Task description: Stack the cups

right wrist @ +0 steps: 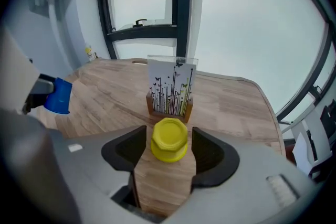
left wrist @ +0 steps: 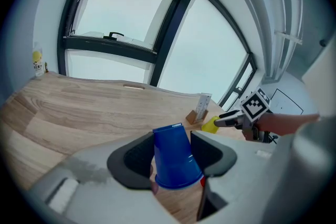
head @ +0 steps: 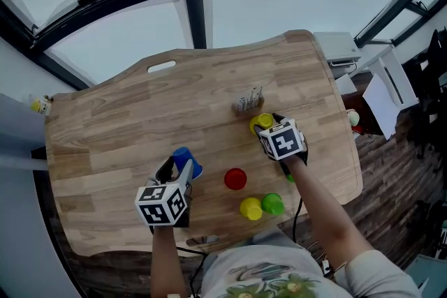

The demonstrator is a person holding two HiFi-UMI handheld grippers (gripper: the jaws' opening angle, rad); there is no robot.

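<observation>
The left gripper [head: 179, 167] is clamped on a blue cup [left wrist: 174, 157], both pads against its sides. The cup is upside down (base away from the camera, rim nearest it) and tilted, held off the wooden table [head: 126, 129].

The right gripper [right wrist: 169, 150] has its jaws spread. A yellow cup [right wrist: 169, 139] stands upside down on the table between them, with a gap at either pad, so nothing is gripped. Just past that cup, at 12 o'clock from it in the right gripper view, stands a small wooden card holder [right wrist: 171, 86] with an upright printed card.

In the head view three more cups sit near the table's edge closest to the person. A red cup [head: 235, 179] is at about 3 o'clock from the left gripper. A second yellow cup [head: 251, 209] and a green cup [head: 272, 204] stand side by side, touching or nearly so, at about 5 o'clock from the red one.
</observation>
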